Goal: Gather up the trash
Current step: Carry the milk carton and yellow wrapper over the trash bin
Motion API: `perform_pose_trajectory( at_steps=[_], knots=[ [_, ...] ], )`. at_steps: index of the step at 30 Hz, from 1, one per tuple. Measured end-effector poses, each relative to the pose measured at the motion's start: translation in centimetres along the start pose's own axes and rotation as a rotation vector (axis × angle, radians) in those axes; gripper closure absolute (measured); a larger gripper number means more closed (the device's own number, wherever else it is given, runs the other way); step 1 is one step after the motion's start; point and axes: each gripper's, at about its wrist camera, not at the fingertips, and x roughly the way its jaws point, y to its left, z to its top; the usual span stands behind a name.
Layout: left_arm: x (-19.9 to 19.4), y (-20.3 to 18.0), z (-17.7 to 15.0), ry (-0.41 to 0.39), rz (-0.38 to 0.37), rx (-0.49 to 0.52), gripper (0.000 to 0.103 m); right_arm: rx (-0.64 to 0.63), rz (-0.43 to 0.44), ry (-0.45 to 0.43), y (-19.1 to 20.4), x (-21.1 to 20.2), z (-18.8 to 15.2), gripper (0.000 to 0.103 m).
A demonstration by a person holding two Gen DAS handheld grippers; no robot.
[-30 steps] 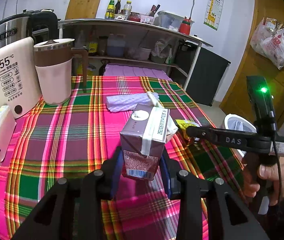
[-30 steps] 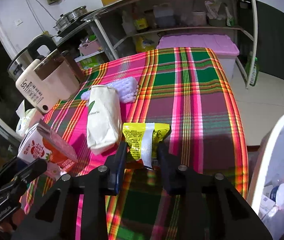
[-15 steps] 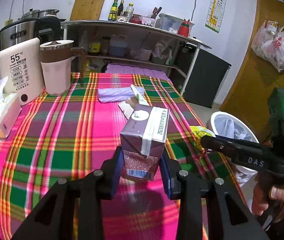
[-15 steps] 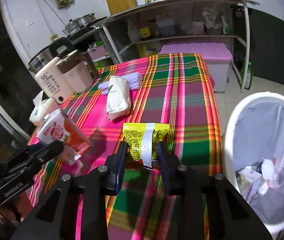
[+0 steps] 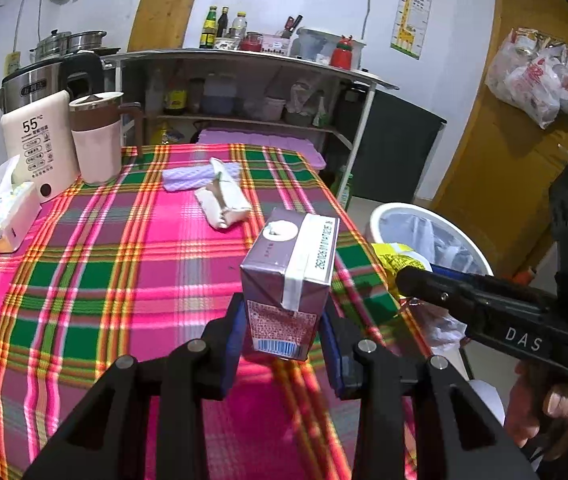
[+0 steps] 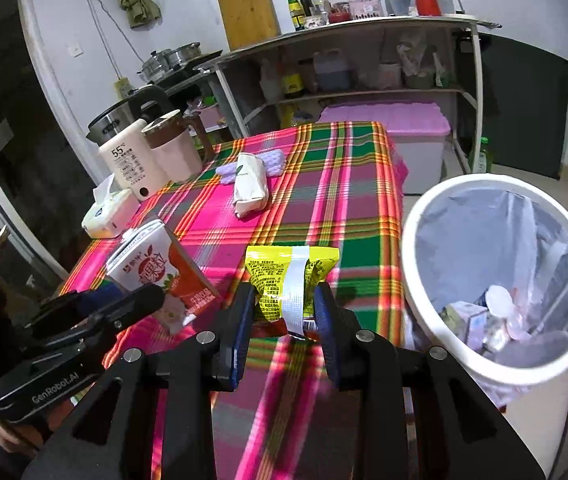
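My left gripper [image 5: 282,326] is shut on a purple drink carton [image 5: 289,280] and holds it above the plaid table; the carton also shows in the right wrist view [image 6: 156,276]. My right gripper [image 6: 282,316] is shut on a yellow snack packet [image 6: 287,280], held near the table's right edge. The packet shows in the left wrist view [image 5: 401,258]. A white trash bin [image 6: 415,240] with a clear liner stands on the floor to the right, with trash inside. A white paper bag [image 5: 226,200] lies on the table.
On the plaid tablecloth [image 5: 124,264] stand a white water dispenser [image 5: 40,148], a pink jug [image 5: 98,140], a tissue box [image 5: 0,216] and a lilac cloth [image 5: 188,178]. A shelf unit [image 5: 252,96] stands behind. A wooden door [image 5: 523,140] is at right.
Both grippers have pulled back from the table and shifted right with their loads. The trash bin has come fully into the right wrist view.
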Motion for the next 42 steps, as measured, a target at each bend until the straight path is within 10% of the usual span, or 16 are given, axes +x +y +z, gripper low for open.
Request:
perform_pose_trajectory(
  at_steps=[42],
  knots=[
    [4.7, -10.3, 2.2, 0.053, -0.167, 0.143, 0.066, 0.168, -0.177, -0.066, -10.7, -5.9, -2.1, 0.071]
  ],
)
